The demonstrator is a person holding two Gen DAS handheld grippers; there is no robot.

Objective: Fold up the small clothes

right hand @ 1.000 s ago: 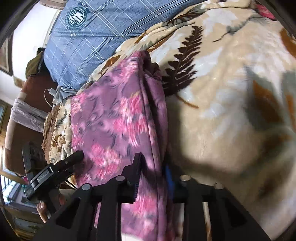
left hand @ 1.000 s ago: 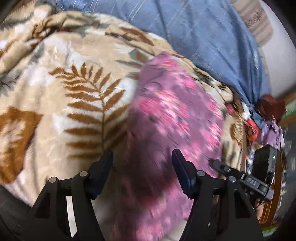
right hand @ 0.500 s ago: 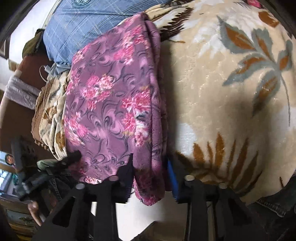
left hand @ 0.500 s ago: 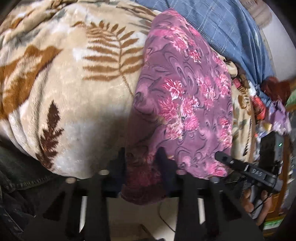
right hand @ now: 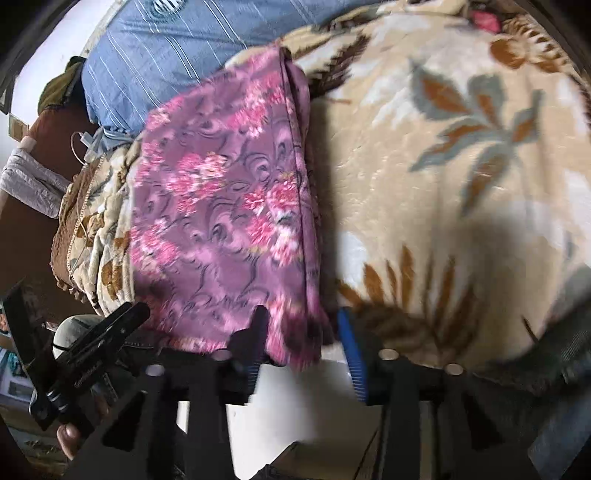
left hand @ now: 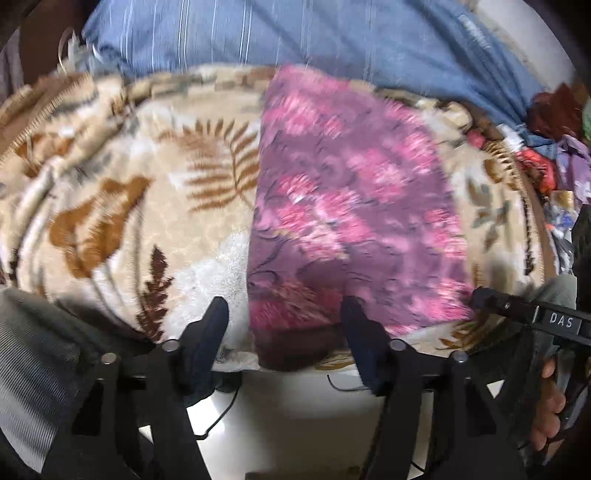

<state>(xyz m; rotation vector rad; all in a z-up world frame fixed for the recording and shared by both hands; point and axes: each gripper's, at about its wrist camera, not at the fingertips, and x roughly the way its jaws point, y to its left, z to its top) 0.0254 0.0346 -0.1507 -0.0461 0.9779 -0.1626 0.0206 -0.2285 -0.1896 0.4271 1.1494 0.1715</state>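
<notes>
On the bed's near edge, over a beige leaf-print blanket (left hand: 122, 206), lies the purple floral garment (left hand: 354, 206), folded into a long strip running from the near edge up twd a blue striped pillow (left hand: 295, 33) at the back.

Left wrist view, L to R: a grey ribbed sleeve (left hand: 33, 369) at the lower left corner, then blanket w/ brown fern prints, then the left gripper (left hand: 284, 317). Its jaws are opening and stand fairly wide; the garment's near-left corner hangs between them, but the pads are off the cloth (gap visible on both sides). Further right, the other tool's black finger pokes in, w/ a hand (left hand: 550, 410) gripping its handle. A heap of mixed clothes (left hand: 546, 166) sits at the far right.

Right wrist view, L to R: the left tool and fingers holding it at the lower left, a brown fabric edge behind, then the garment (right hand: 225, 206) w/ its folded seam edge on the right side. The right gripper (right hand: 301, 332) straddles the garment's near-right corner; jaws opening, at a medium gap, cloth between them but not pinched. Right of that, only blanket (right hand: 461, 184) w/ grey-and-rust leaves.

Both views are motion-blurred, so fine detail of the hem is hard to tell.
</notes>
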